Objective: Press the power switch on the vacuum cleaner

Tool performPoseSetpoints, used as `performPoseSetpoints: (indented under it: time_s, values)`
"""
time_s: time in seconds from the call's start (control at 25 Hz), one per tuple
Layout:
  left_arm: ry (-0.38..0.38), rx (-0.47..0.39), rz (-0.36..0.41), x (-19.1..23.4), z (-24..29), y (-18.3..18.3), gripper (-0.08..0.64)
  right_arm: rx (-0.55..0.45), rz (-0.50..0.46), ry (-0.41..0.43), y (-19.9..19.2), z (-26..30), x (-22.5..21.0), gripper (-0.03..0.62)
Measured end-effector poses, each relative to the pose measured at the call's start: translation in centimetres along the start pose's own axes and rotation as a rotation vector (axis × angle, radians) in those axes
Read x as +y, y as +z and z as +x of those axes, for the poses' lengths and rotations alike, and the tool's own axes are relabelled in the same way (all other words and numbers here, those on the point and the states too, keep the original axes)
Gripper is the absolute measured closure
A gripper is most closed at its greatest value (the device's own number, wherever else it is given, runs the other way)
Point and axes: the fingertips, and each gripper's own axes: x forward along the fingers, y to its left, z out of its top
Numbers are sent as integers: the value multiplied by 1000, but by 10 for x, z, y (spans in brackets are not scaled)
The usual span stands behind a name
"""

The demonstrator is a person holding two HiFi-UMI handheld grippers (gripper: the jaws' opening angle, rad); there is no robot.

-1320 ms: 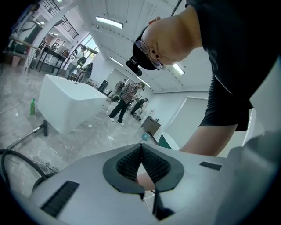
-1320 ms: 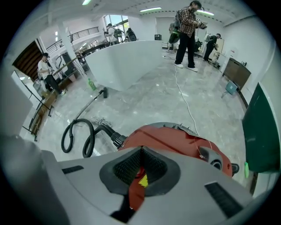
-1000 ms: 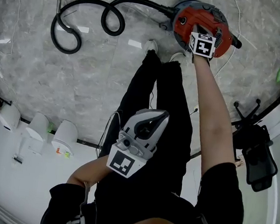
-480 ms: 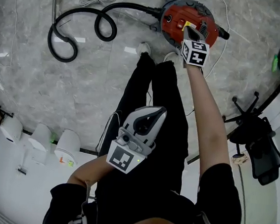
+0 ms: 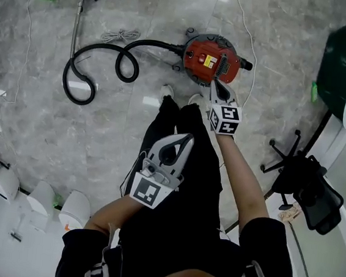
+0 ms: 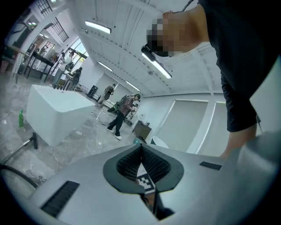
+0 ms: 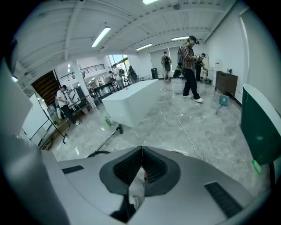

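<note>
Head view: the round red vacuum cleaner (image 5: 207,60) sits on the grey marble floor (image 5: 100,127) just beyond the person's shoes, with its black hose (image 5: 97,65) looping off to the left. The right gripper (image 5: 217,90) points at its near edge, and the left gripper (image 5: 182,141) hangs close to the body.

Left gripper view: the jaws are pressed together and empty.

Right gripper view: the jaws are pressed together on nothing. This makes a blunt tip that suits the job. The switch is too small to pick out, so find it first, then press straight down once.

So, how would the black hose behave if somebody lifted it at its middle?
Probably floppy: the black hose lies in loose loops on the floor, so it would sag on both sides. It would probably drag, not lift free, since one end joins the red vacuum cleaner and the other a wand.
</note>
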Motion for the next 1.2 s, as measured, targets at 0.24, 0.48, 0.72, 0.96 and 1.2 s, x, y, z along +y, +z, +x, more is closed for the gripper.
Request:
performPoseSetpoints:
  time_s: [0.24, 0.48, 0.72, 0.96, 1.2]
  values:
    - [31, -34, 40, -18, -18, 29, 541, -119, -121, 44, 41, -105, 53, 574]
    - [-20, -102, 87, -50, -18, 70, 541, -245, -161, 81, 100, -197, 95, 574]
    - [-45, -126, 76, -75, -2, 98, 541, -505, -110, 93, 172, -287, 93, 574]
    - [-160, -168, 170, -125, 17, 138, 541, -646, -61, 14, 210, -345, 75, 574]
    - [-214, -195, 260, -155, 14, 148, 541, -725, -56, -8, 212, -369, 84, 574]
